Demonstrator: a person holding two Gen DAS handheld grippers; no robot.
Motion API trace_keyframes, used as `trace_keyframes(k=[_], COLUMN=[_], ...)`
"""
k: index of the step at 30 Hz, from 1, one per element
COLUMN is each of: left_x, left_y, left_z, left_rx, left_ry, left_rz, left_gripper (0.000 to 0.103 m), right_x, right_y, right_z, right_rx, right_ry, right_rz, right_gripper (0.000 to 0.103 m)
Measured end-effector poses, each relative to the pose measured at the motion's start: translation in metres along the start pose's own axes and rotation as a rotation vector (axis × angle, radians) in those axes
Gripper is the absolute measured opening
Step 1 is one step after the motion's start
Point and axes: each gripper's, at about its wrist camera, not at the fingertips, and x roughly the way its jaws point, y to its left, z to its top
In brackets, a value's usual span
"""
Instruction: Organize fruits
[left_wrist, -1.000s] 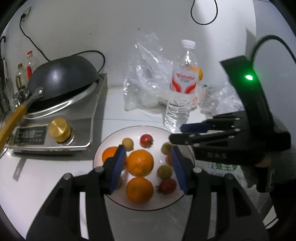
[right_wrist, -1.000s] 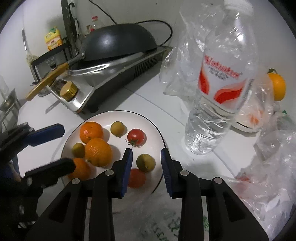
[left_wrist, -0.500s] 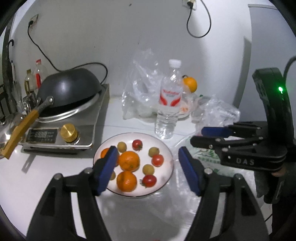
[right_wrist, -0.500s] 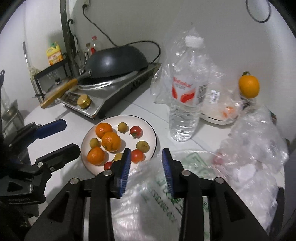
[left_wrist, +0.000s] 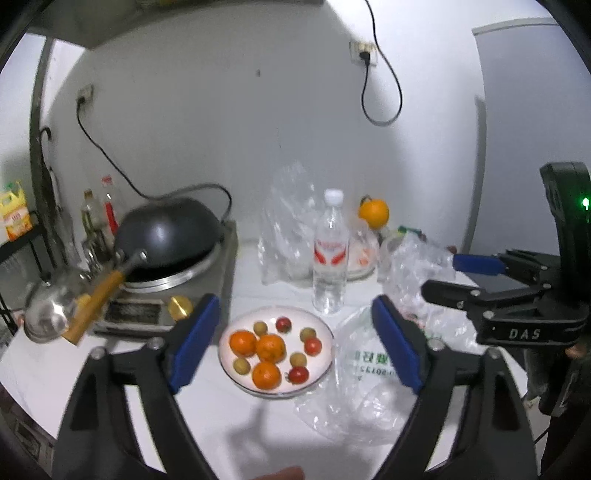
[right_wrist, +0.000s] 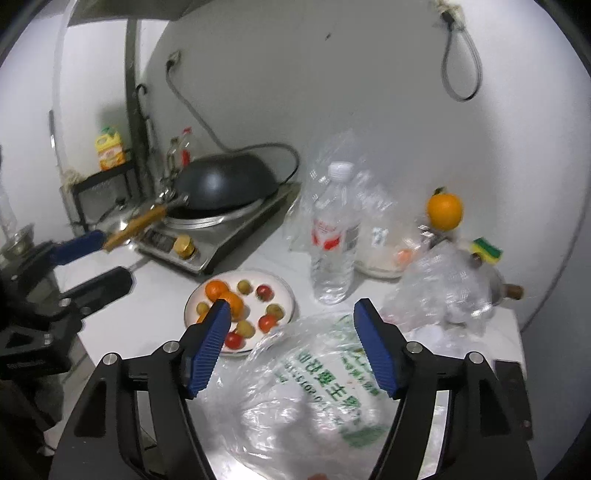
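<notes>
A white plate (left_wrist: 320, 363) (right_wrist: 286, 290) on the white counter holds three oranges (left_wrist: 270, 347), red tomatoes (left_wrist: 312, 345) and several small yellow-green fruits (left_wrist: 260, 327). Another orange (left_wrist: 373, 213) (right_wrist: 444, 211) sits on top of things at the back. My left gripper (left_wrist: 295, 341) is open and empty, held well above and in front of the plate. My right gripper (right_wrist: 291, 347) is open and empty, above a clear printed plastic bag (right_wrist: 317, 380) (left_wrist: 364, 369) right of the plate. Each gripper shows in the other's view: the right one (left_wrist: 448, 275), the left one (right_wrist: 103, 258).
A water bottle (left_wrist: 330, 254) (right_wrist: 335, 236) stands behind the plate. A black wok (left_wrist: 168, 229) sits on an induction cooker (left_wrist: 162, 295) at the left. Crumpled clear bags (left_wrist: 417, 266) (right_wrist: 443, 288) lie at the right. Sauce bottles (left_wrist: 98, 210) and a rack (right_wrist: 99, 184) stand far left.
Both grippers have pulled back and up from the plate, so the whole counter shows. Both sets of jaws have opened wider, the right ones most.
</notes>
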Motion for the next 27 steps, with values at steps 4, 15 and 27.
trace_keyframes(k=[4,15,27], left_x=[-0.032,-0.087,-0.125], left_y=[-0.002,-0.005,-0.02], left_z=[0.017,0.041,0.063], left_rx=[0.007,0.029,0.04], left_ry=[-0.078,-0.186,-0.314], left_rz=[0.057,0.118,0.226], left_gripper=[0.096,0.097,0.102], right_x=[-0.029,-0.103,-0.142], right_y=[0.0,0.016,0.024], right_z=[0.012,0.039,0.056], right_rx=[0.009,-0.03,-0.035], right_ry=[-0.058,-0.242,-0.366], right_rz=[-0.031,-0.06,-0.031], right_gripper=[0.073,0.073,0.079])
